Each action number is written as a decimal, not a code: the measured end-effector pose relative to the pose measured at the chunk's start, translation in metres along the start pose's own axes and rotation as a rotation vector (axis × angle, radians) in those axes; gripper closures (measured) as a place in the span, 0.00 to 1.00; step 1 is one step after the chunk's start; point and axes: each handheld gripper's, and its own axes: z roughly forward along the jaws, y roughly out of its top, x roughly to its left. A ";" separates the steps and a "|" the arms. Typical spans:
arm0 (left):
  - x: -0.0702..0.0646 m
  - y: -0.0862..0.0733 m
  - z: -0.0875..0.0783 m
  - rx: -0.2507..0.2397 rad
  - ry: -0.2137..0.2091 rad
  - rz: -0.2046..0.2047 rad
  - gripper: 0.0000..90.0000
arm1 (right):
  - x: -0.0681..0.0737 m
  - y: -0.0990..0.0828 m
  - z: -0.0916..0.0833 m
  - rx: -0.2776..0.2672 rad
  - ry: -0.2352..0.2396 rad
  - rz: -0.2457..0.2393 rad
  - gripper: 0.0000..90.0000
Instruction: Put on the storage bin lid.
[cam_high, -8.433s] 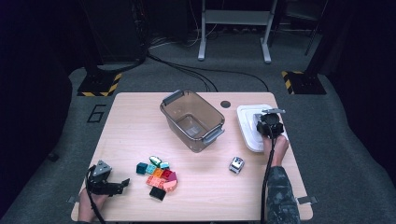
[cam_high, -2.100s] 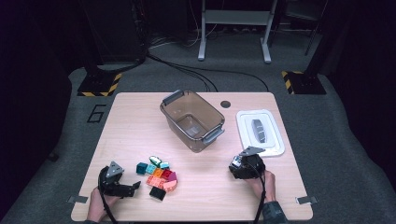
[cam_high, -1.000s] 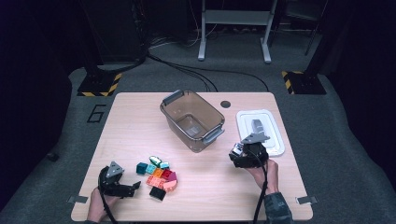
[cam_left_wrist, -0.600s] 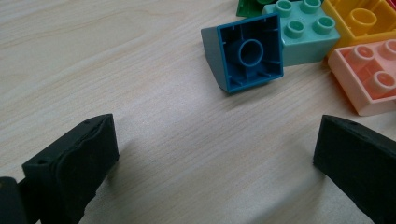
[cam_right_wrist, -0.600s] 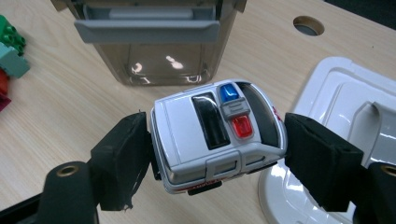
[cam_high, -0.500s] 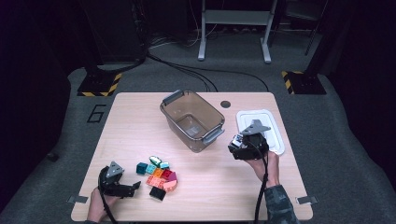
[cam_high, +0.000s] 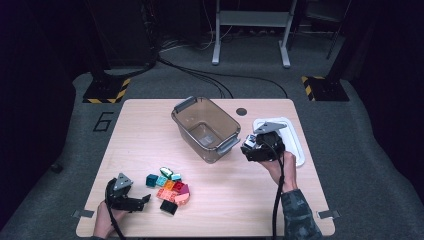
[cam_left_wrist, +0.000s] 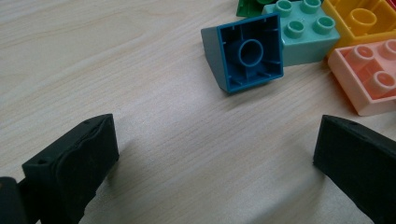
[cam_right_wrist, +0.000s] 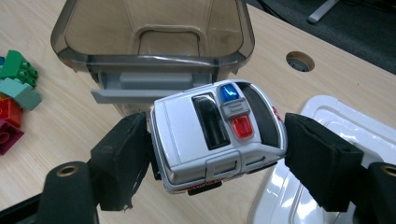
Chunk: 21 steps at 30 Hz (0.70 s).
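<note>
Resting on a pale wood-grain worktop (cam_high: 150, 130) are all the things in play, and the room around it is dark: grey carpet, black cables trailing across the floor, two yellow-and-black striped bases (cam_high: 105, 91) at either far corner, and the legs of a metal stand (cam_high: 250, 30) beyond. A large figure six (cam_high: 104, 121) is marked on the carpet beside the worktop's left edge, and a round cable hole (cam_high: 242, 111) pierces its far side.

The right tongs (cam_high: 250, 146) are clenched on a toy police car (cam_right_wrist: 217, 133), white with a blue and a red roof light, pads pressed against its two ends; it hangs in the air just off the near handle of a clear smoky plastic bin (cam_high: 206, 127), which stands empty at the middle of the worktop. Under and behind the car lies the bin's white lid (cam_high: 294, 137) (flat, near the right edge).

The left tongs (cam_high: 142, 201) sit low at the near left corner, released, jaws wide apart with bare wood between them. Just ahead lies a heap of toy building bricks (cam_high: 170, 186); nearest is a dark teal brick (cam_left_wrist: 247, 53) tipped on its side, hollow underside showing, touching a light green one (cam_left_wrist: 303, 30).
</note>
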 end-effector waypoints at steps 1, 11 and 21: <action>0.000 0.000 0.000 -0.006 0.002 -0.001 0.00 | 0.001 0.002 0.000 -0.001 -0.003 0.006 0.26; 0.000 0.000 0.000 -0.006 0.002 -0.002 0.00 | -0.003 0.024 0.005 -0.003 0.004 0.001 0.26; -0.001 0.000 0.001 -0.007 0.000 -0.009 0.00 | -0.004 0.045 0.018 -0.005 0.018 -0.018 0.26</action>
